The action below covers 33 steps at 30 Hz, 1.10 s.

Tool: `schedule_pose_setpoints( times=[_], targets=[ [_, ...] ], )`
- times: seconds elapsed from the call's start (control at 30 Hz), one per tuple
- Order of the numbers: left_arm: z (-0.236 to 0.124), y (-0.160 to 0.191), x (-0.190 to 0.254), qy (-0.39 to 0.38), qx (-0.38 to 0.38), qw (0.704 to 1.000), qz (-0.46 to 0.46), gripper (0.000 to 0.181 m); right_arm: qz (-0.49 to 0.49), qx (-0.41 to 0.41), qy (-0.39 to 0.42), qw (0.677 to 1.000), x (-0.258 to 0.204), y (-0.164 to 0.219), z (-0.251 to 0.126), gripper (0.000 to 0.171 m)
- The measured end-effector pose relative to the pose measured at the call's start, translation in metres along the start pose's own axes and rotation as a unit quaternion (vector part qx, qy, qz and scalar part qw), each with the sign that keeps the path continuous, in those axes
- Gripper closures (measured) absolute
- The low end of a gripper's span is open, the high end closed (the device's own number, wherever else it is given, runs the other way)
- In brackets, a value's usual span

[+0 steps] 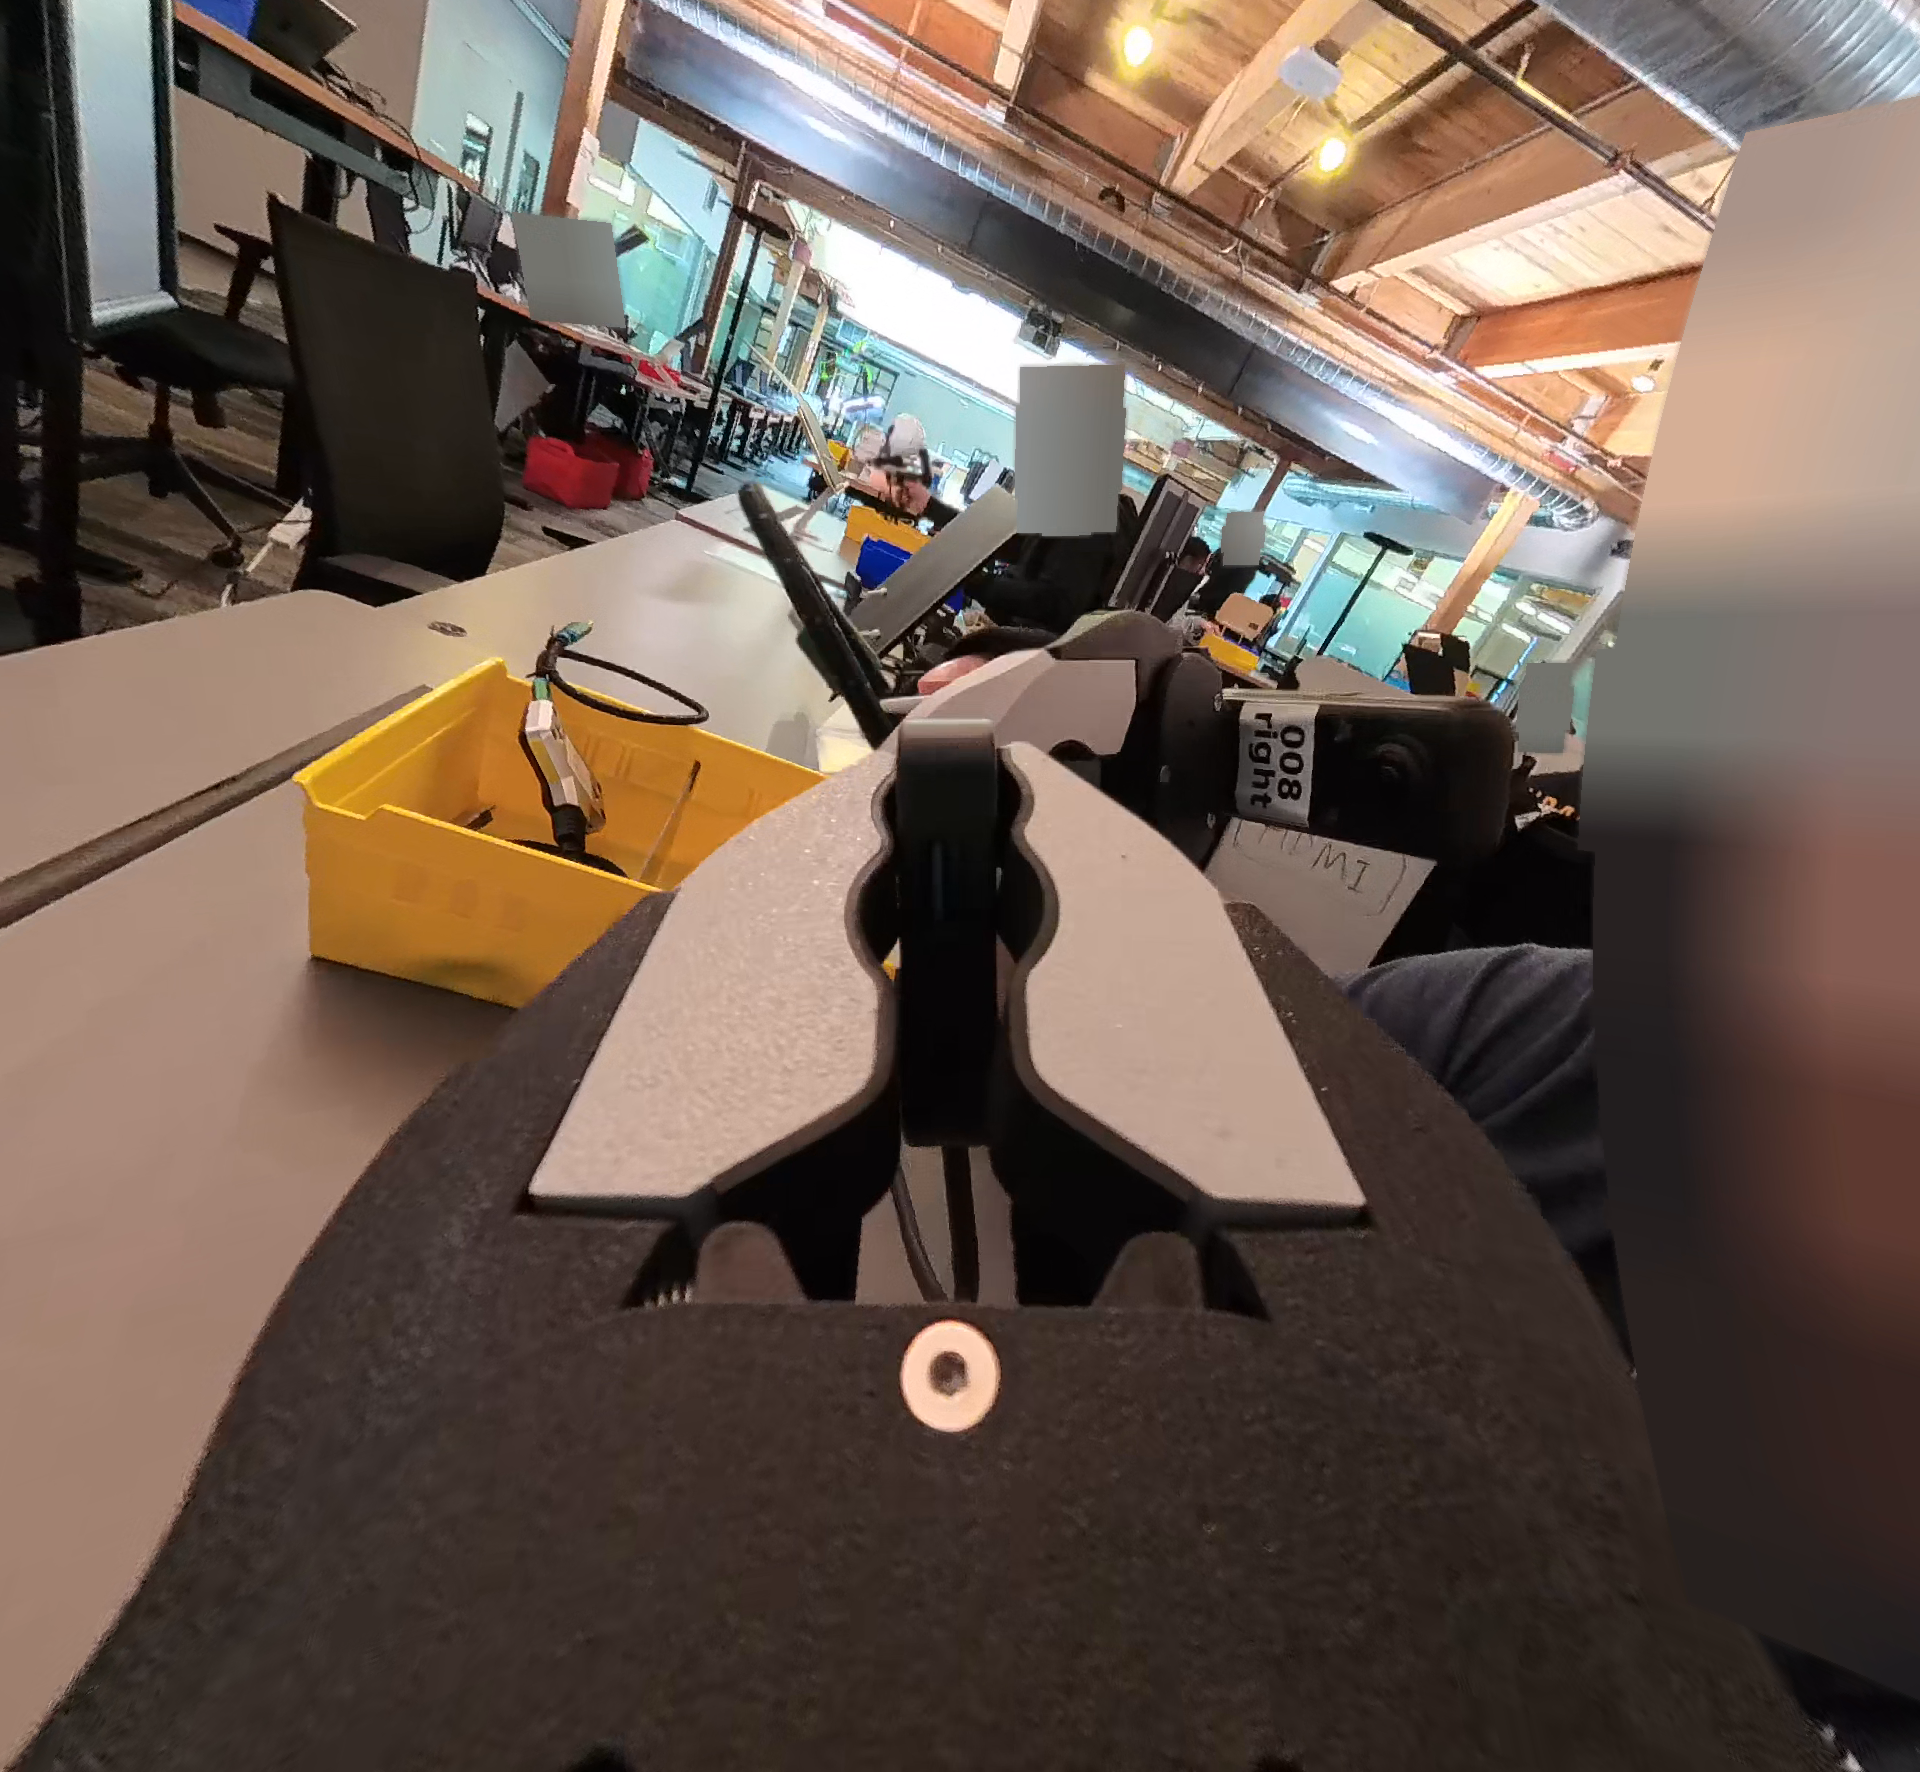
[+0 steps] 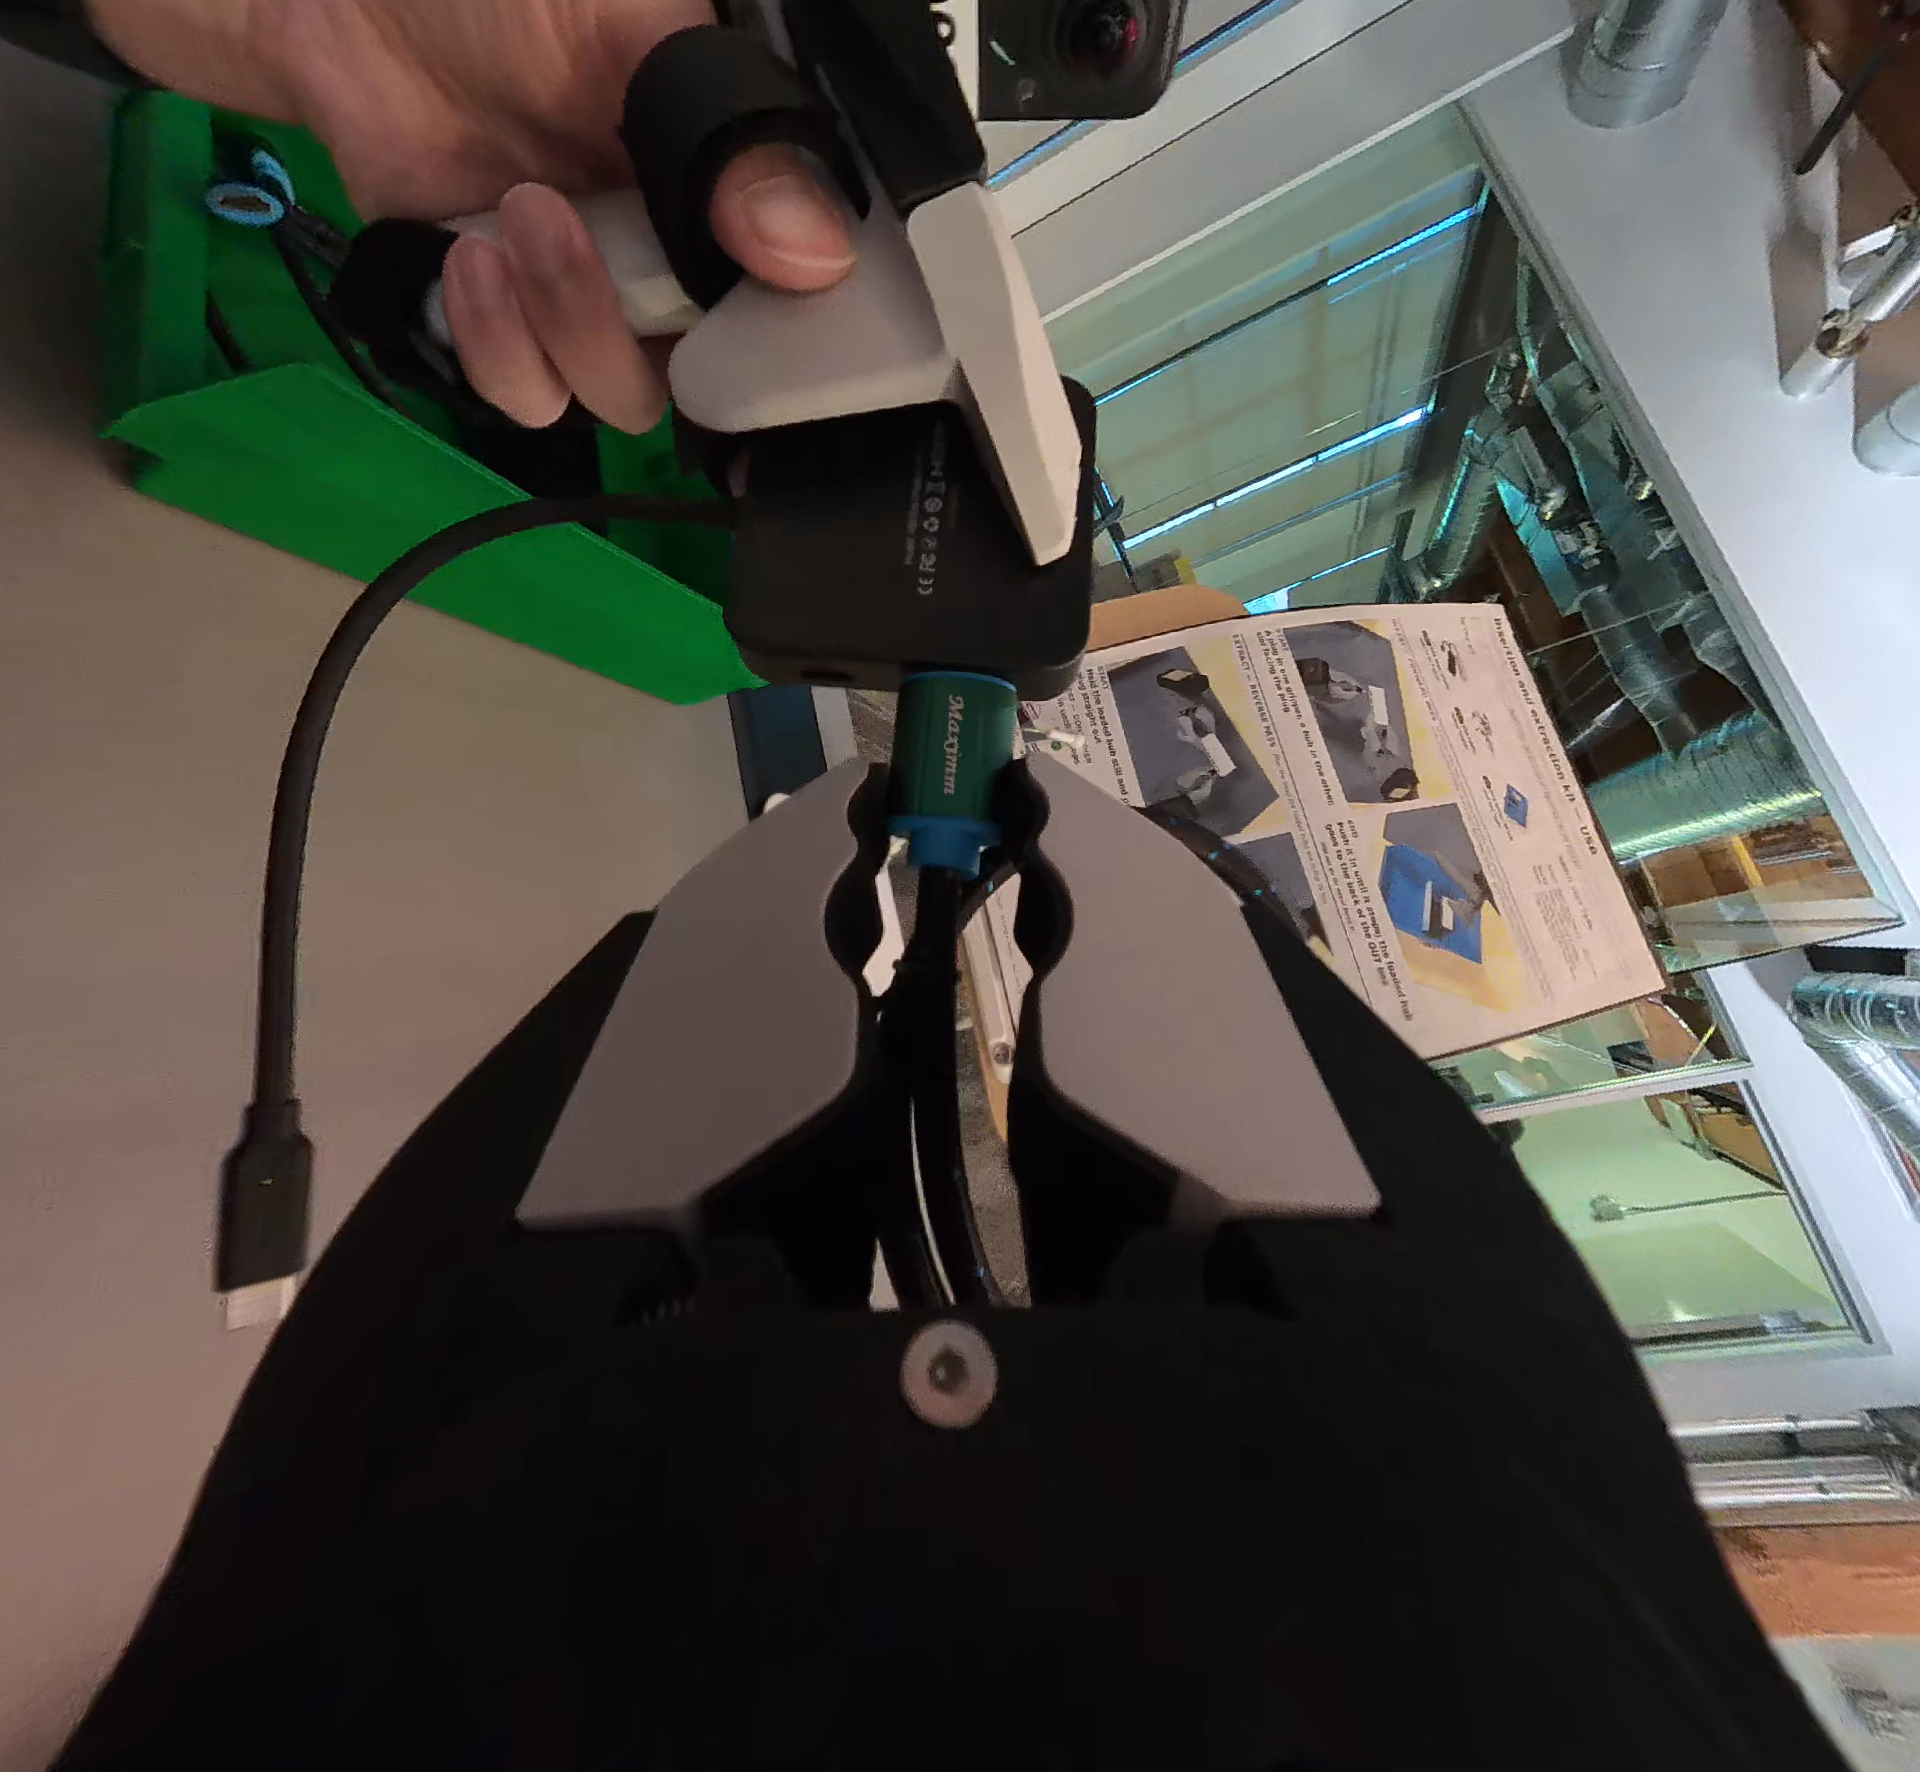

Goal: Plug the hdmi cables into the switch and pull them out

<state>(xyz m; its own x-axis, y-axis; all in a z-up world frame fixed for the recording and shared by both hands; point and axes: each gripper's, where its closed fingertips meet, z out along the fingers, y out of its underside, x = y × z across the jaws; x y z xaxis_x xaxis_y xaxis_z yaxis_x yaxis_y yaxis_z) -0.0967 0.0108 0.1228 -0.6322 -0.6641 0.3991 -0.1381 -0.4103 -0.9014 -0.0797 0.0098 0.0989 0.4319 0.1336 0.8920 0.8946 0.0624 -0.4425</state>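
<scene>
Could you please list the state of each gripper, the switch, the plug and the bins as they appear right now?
left gripper: shut on the switch.
switch: held in the air, edge-on in the left wrist view.
right gripper: shut on the green plug.
green plug: tip at the switch's port; seating depth unclear.
pigtail cable: hanging loose, end unplugged.
yellow bin: on the table, holding cables.
green bin: on the table, holding cables.
</scene>
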Motion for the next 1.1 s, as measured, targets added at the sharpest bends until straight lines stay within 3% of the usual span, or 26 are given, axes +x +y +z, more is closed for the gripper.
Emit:
schedule_pose_setpoints(
  times=[0.47, 0.73, 0.97, 1.1],
  targets=[
    [-0.001, -0.003, -0.016, -0.022, 0.032, 0.999, -0.017, 0.167, 0.027, -0.029, 0.003, 0.999, -0.003, 0.013, 0.012, 0.150],
    [-0.018, -0.023, -0.008, -0.023, 0.051, 0.998, 0.001, 0.167, 0.034, 0.032, 0.034, 0.998, 0.011, -0.001, 0.002, 0.147],
    [-0.031, -0.035, -0.007, -0.044, 0.070, 0.996, 0.020, 0.167, 0.178, 0.073, -0.049, 0.980, 0.006, 0.001, 0.004, 0.137],
    [-0.032, -0.036, -0.016, -0.073, 0.078, 0.994, 0.022, 0.167, 0.239, 0.056, -0.071, 0.967, -0.003, 0.003, 0.015, 0.143]
  ],
)
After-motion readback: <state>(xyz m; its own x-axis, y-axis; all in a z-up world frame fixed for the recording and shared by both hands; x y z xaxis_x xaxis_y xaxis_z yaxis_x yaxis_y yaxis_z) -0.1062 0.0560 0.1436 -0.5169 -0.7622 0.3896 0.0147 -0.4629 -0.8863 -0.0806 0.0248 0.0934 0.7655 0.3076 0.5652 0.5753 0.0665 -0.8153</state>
